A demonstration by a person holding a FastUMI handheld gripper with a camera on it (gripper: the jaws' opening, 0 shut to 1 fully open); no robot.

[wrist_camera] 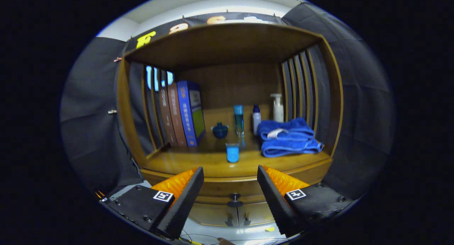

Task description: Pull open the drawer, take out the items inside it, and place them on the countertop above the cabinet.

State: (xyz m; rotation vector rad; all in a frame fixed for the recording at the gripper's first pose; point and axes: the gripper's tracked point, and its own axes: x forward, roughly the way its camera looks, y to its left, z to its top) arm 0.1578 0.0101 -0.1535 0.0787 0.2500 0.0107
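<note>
Tool is hanging in front of the wooden cabinet, its fingers spread wide, gripping nothing. Lined up so the small dark round drawer knob is sitting in the gap between the fingers, slightly beyond them; looks like a squared-up stance for the drawer front.

Shallow wooden drawer under the surface is sitting shut, flush with the front. Contents hidden, can't tell if anything is inside. Shut drawer fits both cases: items waiting inside, or already out and drawer pushed back. Not calling it.

Left to right on the wooden surface in the open alcove:
- upright books, two brown and one blue, leaning against the slatted left wall, which is keeping them standing
- small dark blue round jar, set back
- small light blue cup, near the front edge, closest to the tool
- tall slim blue bottle, behind the cup
- small white bottle with dark cap
- white pump dispenser, at the back
- folded blue towel, against the right slats, something white lying on top

Can't tell whether any of these came from the drawer.

Two small lower cabinet doors below the drawer, also shut.
</note>
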